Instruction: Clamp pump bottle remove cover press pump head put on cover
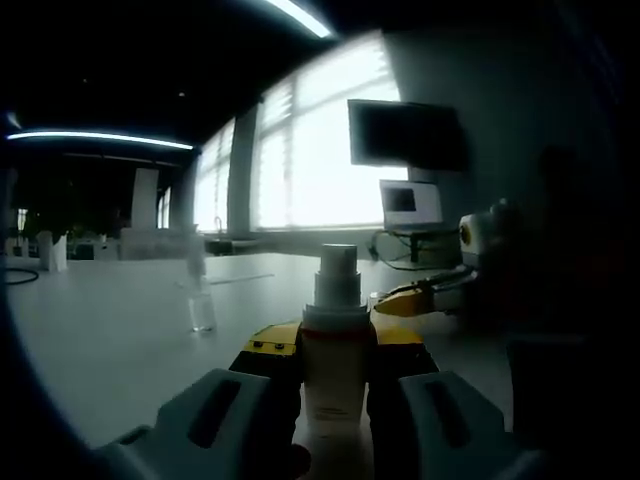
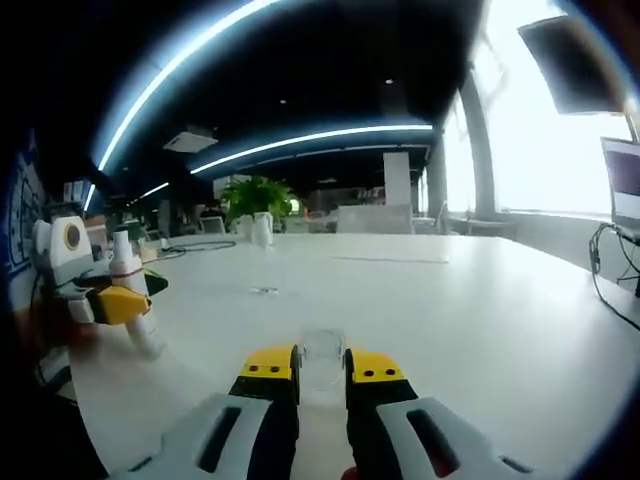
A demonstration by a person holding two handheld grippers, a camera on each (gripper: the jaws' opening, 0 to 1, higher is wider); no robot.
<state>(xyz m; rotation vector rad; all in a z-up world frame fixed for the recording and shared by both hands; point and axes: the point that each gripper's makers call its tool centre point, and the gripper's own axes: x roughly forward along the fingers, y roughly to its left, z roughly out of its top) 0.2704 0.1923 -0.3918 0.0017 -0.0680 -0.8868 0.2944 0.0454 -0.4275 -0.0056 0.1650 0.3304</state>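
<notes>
Yellow-tipped jaws of the left gripper (image 1: 335,352) are clamped on the pump bottle (image 1: 334,372), which stands upright between them on the white table (image 1: 110,330); its bare pump head (image 1: 338,272) rises above the jaw tips with no cover on it. Just past the bottle to the left, the clear cover (image 1: 202,312) stands on the table by itself, and the right gripper (image 1: 425,298) comes in from the right, yellow tips near the bottle. Further back sit a laptop (image 1: 410,205) and a dark wall screen (image 1: 405,133) by bright windows. In the right gripper view, the right gripper (image 2: 322,368) has its yellow jaw tips on either side of the clear cover (image 2: 323,362), which rests on the table (image 2: 450,310); jaws sit close against the cover's sides, though whether they actually squeeze it cannot be told. Off to the left, the left gripper (image 2: 128,300) grips the pump bottle (image 2: 132,298), which looks tilted in this view, well apart from the cover. A potted plant (image 2: 255,200) stands at the far end of the table, cables (image 2: 610,280) trail at the right edge.
</notes>
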